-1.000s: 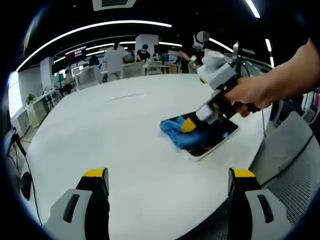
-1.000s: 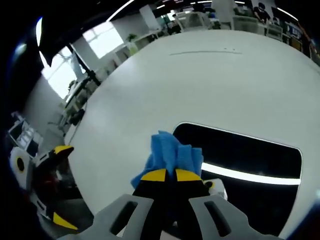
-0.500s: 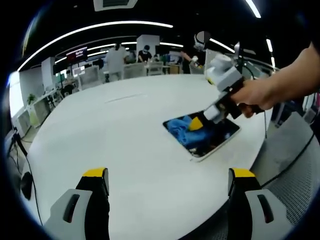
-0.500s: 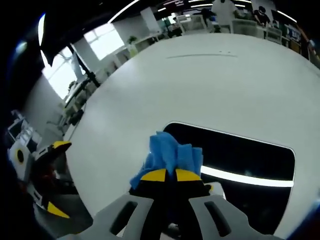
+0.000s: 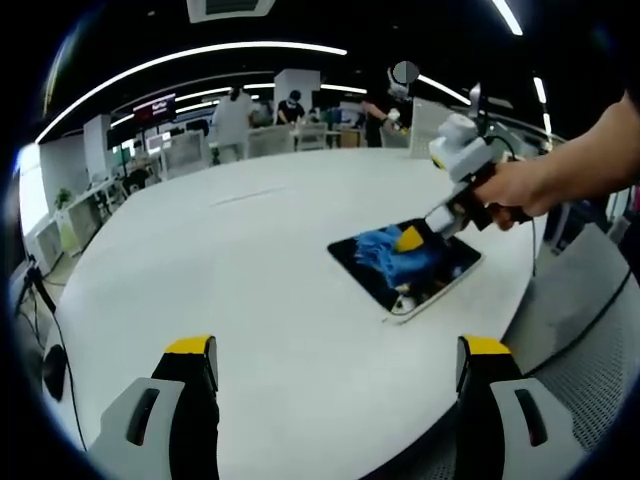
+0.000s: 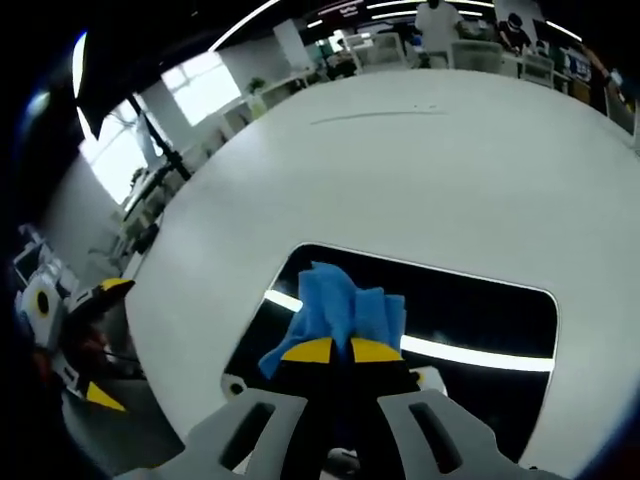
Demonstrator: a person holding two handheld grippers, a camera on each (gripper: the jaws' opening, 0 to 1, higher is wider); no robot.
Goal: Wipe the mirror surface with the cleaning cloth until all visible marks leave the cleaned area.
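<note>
- Two grippers are mine here, and my right gripper point(image 6: 331, 350) does the work: its yellow-tipped jaws are pinched tight on the blue cleaning cloth point(image 6: 342, 308), which bunches up just beyond them.
- The cloth presses on the mirror point(image 6: 480, 318), a dark rounded rectangle lying flat on the white tabletop point(image 6: 420, 170). In the right gripper view the cloth sits at the mirror's left end, and the glass runs away from it to the right.
- So the long axis of the mirror lies crosswise to my right jaws, and most of the unwiped length is off to the right of the cloth; I judge the coming stroke should sweep that way, along the bright strip of reflected ceiling light.
- In the left gripper view the right gripper point(image 5: 412, 239) reaches the mirror point(image 5: 455, 272) from the far right, with the cloth point(image 5: 386, 254) spread toward the mirror's far-left corner.
- My left gripper point(image 5: 335, 352) stands released, jaws wide apart with nothing between them, well short of the mirror over bare tabletop point(image 5: 250, 300); the right is plainly the nearer one.
- I cannot make out any marks on the glass, since the reflections are too dark; possibly some remain.
</note>
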